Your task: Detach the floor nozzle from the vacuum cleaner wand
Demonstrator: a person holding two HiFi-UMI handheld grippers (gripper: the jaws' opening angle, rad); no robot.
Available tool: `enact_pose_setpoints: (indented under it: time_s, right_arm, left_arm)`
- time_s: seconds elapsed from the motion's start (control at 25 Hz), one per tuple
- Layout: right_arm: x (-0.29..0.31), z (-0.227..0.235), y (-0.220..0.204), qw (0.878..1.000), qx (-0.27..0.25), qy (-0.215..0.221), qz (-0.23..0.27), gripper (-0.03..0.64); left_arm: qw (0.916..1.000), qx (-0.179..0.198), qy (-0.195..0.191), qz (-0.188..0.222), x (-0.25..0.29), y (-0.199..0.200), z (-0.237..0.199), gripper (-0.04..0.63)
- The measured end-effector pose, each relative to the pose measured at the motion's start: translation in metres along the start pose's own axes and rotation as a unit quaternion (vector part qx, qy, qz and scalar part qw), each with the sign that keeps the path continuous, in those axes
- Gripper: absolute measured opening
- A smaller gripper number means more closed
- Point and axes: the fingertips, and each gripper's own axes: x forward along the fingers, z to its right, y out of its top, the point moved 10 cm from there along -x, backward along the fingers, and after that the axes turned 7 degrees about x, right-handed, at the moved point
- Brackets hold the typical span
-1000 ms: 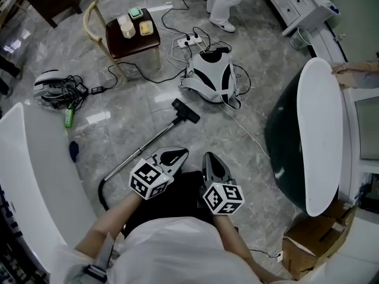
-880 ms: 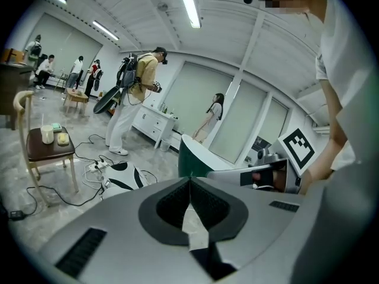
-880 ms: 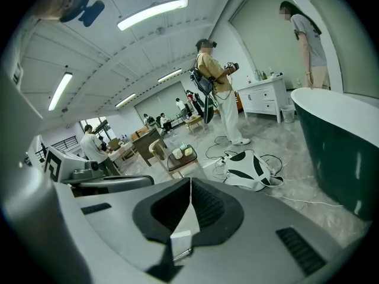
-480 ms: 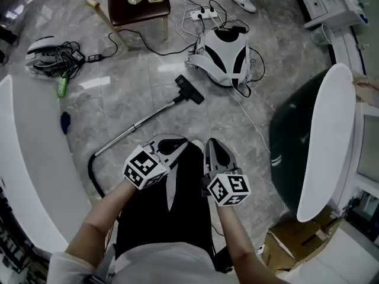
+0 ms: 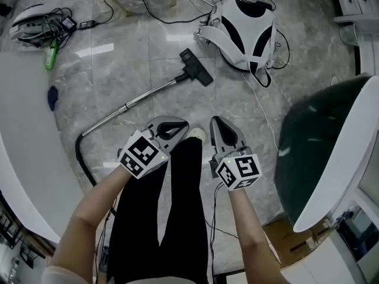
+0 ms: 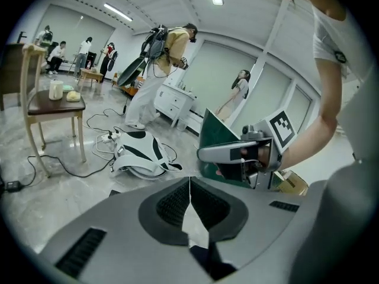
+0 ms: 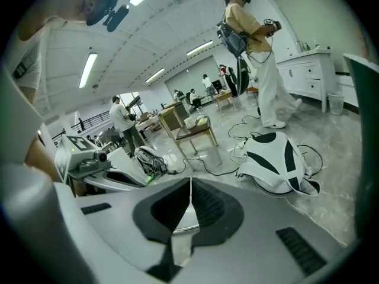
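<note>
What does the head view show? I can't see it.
The left gripper and right gripper, jaws shut and empty, hover over a grey marble floor. Ahead lies a vacuum wand with its black floor nozzle attached.

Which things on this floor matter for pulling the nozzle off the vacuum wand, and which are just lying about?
Part of the job: floor nozzle, metal wand, black hose, left gripper and right gripper, both shut and empty.

Just lying about: white-and-black pack, tangle of cables, green object, blue object.
</note>
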Motion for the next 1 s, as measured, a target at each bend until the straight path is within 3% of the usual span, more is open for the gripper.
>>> enact_pose_setpoints:
  time_s: [0.16, 0.28, 0.4, 0.48, 0.6, 0.76, 0.88, 1.0]
  right_arm:
    - [0.055, 0.033, -0.041, 0.996, -0.082, 0.020, -0.041, 0.018]
    - [0.093, 0.054, -0.073, 0.989, -0.121, 0.025, -0.080, 0.018]
    - [0.123, 0.072, -0.106, 0.979, -0.154, 0.042, -0.130, 0.018]
    - [0.147, 0.086, -0.124, 0.969, -0.172, 0.063, -0.166, 0.018]
    - [0.182, 0.103, -0.147, 0.947, -0.209, 0.096, -0.222, 0.018]
    - [0.230, 0.117, -0.167, 0.906, -0.316, 0.122, -0.253, 0.020]
    - [0.264, 0.127, -0.183, 0.878, -0.385, 0.127, -0.256, 0.020]
    - [0.298, 0.140, -0.195, 0.856, -0.432, 0.112, -0.259, 0.020]
  left_arm:
    - [0.9994, 0.000, 0.017, -0.031, 0.033, -0.048, -0.027, 0.012]
    - [0.9963, 0.000, 0.056, -0.066, 0.051, -0.082, -0.054, 0.012]
    - [0.9917, 0.003, 0.087, -0.094, 0.071, -0.118, -0.078, 0.012]
    - [0.9863, 0.023, 0.094, -0.134, 0.091, -0.145, -0.098, 0.012]
    - [0.9723, 0.045, 0.096, -0.208, 0.117, -0.185, -0.124, 0.014]
    - [0.9547, 0.044, 0.082, -0.283, 0.143, -0.231, -0.156, 0.025]
    - [0.9438, 0.039, 0.086, -0.317, 0.159, -0.262, -0.178, 0.133]
    - [0.9337, 0.053, 0.085, -0.344, 0.174, -0.287, -0.195, 0.189]
